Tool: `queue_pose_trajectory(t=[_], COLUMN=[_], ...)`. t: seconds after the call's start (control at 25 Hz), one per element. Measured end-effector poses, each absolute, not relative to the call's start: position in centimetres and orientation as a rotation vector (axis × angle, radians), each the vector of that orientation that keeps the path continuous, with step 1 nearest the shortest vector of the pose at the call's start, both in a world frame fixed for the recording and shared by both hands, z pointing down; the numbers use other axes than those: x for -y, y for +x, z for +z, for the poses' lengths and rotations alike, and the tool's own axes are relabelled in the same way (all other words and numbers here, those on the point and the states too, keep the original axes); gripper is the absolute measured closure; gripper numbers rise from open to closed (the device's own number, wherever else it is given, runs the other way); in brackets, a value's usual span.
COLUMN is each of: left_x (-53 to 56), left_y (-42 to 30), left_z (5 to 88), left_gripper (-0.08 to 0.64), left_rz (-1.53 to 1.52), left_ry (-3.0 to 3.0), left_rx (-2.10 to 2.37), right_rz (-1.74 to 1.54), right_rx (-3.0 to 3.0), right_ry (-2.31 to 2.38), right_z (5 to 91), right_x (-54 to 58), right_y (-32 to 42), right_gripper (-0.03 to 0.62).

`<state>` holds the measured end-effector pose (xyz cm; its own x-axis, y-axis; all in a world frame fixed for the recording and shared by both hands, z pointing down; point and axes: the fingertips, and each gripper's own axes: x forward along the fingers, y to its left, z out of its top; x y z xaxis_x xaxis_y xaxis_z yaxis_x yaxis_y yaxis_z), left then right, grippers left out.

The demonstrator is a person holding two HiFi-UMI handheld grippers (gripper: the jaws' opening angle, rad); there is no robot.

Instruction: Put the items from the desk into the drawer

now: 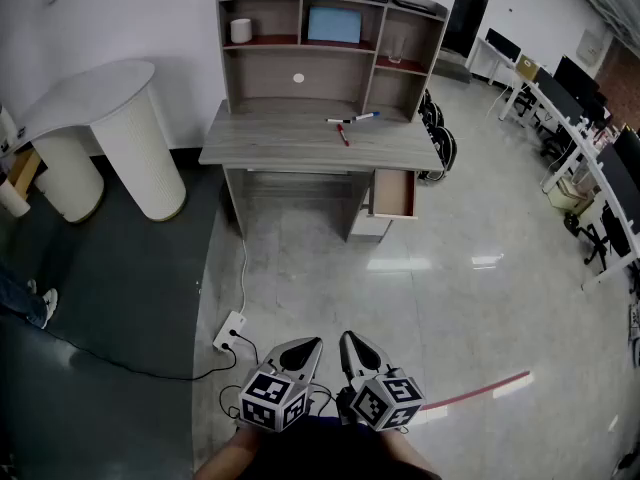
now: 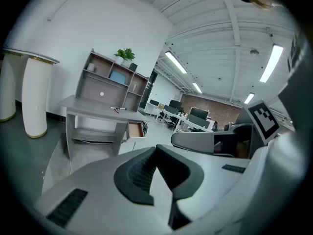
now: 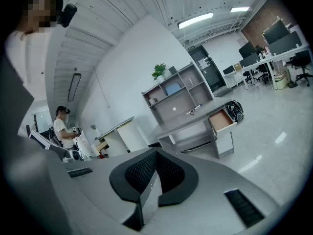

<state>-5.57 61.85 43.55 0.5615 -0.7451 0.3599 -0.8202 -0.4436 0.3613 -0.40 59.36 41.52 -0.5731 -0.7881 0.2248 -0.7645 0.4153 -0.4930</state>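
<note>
Left jaws: I am holding my left gripper point(image 1: 311, 345) over the floor, well apart from the desk point(image 1: 290, 146); its pads are pressing together on nothing.
Right jaws: I am keeping my right gripper point(image 1: 350, 339) just beside the left one, likewise closed tight and empty.
Task things: a red pen point(image 1: 343, 135) is lying near the middle of the desk, toward its back edge, and a blue-capped marker point(image 1: 364, 117) is lying just behind it. A darker pen-like piece is sitting at the marker's left end, and I am not making out whether it is separate.
Drawer: the drawer point(image 1: 392, 194) is standing pulled out under the desk's right front corner; I am seeing only part of its inside.
Hard to make out: the small things on the hutch shelves point(image 1: 330, 28) are too small for me to tell.
Cut off: at the left edge of the head view a person's leg and shoe point(image 1: 36, 304) are showing, the rest is out of frame.
</note>
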Motion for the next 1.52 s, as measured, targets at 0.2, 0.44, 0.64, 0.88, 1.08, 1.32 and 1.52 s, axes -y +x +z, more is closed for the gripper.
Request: queue_pose_trajectory(t=[0.2, 0.44, 0.64, 0.88, 1.08, 1.32, 1.52], left_x=[-59.6, -55.2, -51.0, -44.5, -40.3, -38.2, -37.6], left_y=[-5.2, -5.5, -6.8, -9.5, -11.4, -12.5, -12.1], left_z=[43.7, 43.1, 42.7, 41.6, 41.2, 41.9, 41.8], left_gripper=[0.545, 0.545, 0.545, 0.545, 0.545, 0.545, 0.545], left_rz=[0.222, 0.224, 0.224, 0.218, 0.227, 0.171, 0.173], left_ry=[2.314, 2.332, 2.352, 2.407, 2.462, 2.409, 2.416], left_rx=[1.23, 1.202, 1.174, 1.148, 1.123, 1.109, 1.088], right_rz=[-0.901, -0.923, -0.931, -0.896, -0.829, -0.78, -0.827], right_rx=[-2.593, -2.56, -2.528, -2.465, -2.408, -2.446, -2.449], right_ry=[-1.444, -1.459, -1.48, -1.485, -1.475, -1.472, -1.467], right_z=[42.1, 41.7, 41.6, 40.5, 39.5, 39.1, 39.9], right_x=[-57.4, -53.0, -48.6, -42.5, -38.0, -36.5, -35.4], right_y=[-0.5, -1.0, -2.2, -4.3, -5.7, -6.9, -6.8], right_gripper=[0.588, 0.585, 0.584, 0.584, 0.584, 0.584, 0.584])
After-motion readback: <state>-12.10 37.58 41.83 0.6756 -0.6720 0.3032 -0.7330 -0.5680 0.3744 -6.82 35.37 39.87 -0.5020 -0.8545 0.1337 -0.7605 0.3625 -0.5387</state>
